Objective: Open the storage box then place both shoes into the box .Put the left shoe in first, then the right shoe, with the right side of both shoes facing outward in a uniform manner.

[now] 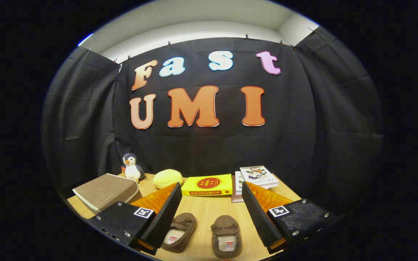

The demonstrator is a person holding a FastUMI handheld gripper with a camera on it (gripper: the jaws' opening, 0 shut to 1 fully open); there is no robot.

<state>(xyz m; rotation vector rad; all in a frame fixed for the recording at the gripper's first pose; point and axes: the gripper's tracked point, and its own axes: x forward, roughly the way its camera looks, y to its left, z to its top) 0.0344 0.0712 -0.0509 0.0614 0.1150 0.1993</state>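
Right now my gripper [209, 214] hangs above a light wooden table [203, 214] with its two fingers spread wide apart and nothing held between them. Each finger shows a toothed inner face, and each carries a small square marker on its top.

Between the fingers, low down and close to me, sit two small brown slippers with pale lining and a little bow on top. Their toes point away from me and their open heels face me. One slipper [178, 232] lies just beside my left finger [167, 214], angled a little so that its toe leans toward that finger; I cannot tell whether they touch. The other slipper [226, 236] sits near the middle of the gap, straight on, clear of my right finger [258, 215]. The two slippers are close together but apart.

Beyond the fingers, farther along the table, a flat yellow box [207, 185] with a red round mark on its lid lies straight ahead. To its left is a soft yellow ball [167, 178], then a small stuffed penguin [132, 167] standing upright near the back. In front of the penguin, beyond my left finger, rests the storage box [105, 191], covered in grey-brown fabric, with its lid shut. To the right of the yellow box, a short stack of books [256, 178] lies flat, the top one bearing a colourful picture.

Black cloth [332, 127] hangs behind the table.
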